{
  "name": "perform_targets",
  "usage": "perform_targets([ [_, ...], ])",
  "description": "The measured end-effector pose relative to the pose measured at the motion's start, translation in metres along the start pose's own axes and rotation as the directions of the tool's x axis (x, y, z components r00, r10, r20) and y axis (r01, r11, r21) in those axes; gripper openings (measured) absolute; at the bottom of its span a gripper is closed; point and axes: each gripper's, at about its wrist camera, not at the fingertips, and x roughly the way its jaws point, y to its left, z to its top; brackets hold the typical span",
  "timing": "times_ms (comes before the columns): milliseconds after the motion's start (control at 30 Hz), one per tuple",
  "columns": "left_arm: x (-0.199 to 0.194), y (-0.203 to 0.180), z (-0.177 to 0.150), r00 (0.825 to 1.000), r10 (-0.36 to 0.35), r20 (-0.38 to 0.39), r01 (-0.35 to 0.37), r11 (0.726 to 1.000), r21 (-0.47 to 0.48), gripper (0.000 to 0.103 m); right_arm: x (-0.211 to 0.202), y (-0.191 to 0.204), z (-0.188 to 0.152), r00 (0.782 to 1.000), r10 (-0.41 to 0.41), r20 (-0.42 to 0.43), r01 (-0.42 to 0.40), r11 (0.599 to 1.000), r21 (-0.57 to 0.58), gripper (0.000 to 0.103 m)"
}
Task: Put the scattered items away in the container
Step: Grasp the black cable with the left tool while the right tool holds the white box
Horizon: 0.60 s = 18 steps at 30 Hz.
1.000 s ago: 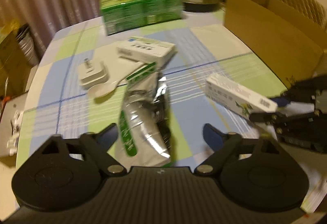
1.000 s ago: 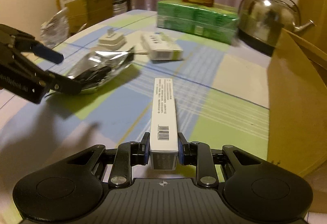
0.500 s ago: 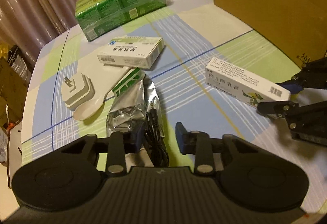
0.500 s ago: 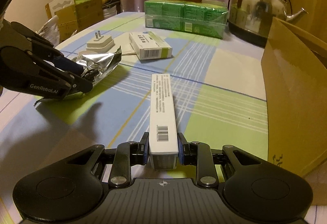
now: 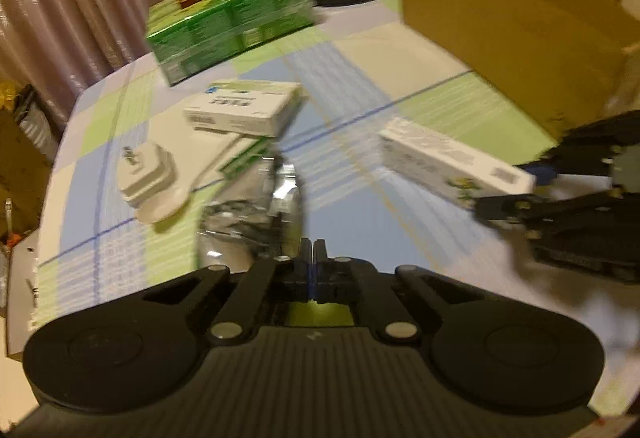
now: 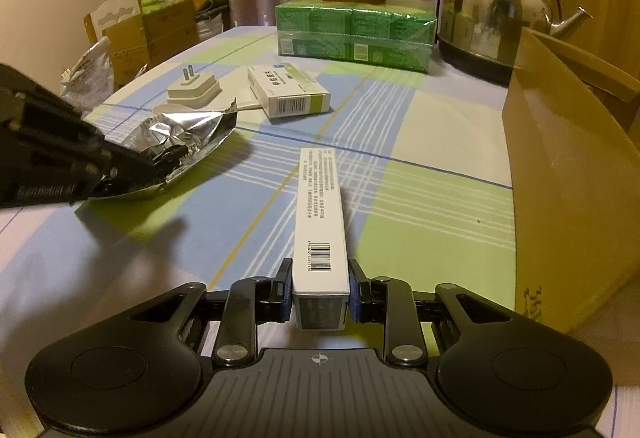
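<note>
Left tongs pinch the foil pouch on the checked desk; right tongs clamp a long white carton beside the cardboard box.

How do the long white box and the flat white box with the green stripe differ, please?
The long box is slim and tube-shaped; the flat box is wider and shorter. The long box is gripped at its near end by the right gripper; the flat box lies free on the table. Both are white printed cartons with barcodes.
</note>
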Motion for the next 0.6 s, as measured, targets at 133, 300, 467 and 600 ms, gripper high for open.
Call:
perform_targets([
  [133, -0.001, -0.011, -0.002, 0.998, 0.061, 0.031, -0.063, 0.997, 0.052, 0.012, -0.006, 0.0, -0.005, 1.0, -0.005, 0.001, 0.005, 1.0, -0.001, 0.023],
  [300, 0.015, 0.0, 0.006, 0.994, 0.102, 0.026, -0.103, 0.992, 0.068, 0.026, -0.007, 0.0, -0.006, 1.0, -0.009, 0.007, 0.009, 1.0, 0.005, 0.023],
  [467, 0.035, 0.009, 0.006, 0.995, 0.097, -0.029, -0.094, 0.992, 0.078, 0.026, -0.003, 0.0, -0.005, 1.0, -0.005, 0.009, 0.005, 1.0, 0.007, 0.023],
  [600, 0.031, 0.012, 0.004, 0.994, 0.105, -0.021, -0.103, 0.993, 0.054, 0.011, -0.003, -0.002, -0.005, 1.0, -0.002, 0.009, 0.002, 1.0, 0.012, 0.023],
])
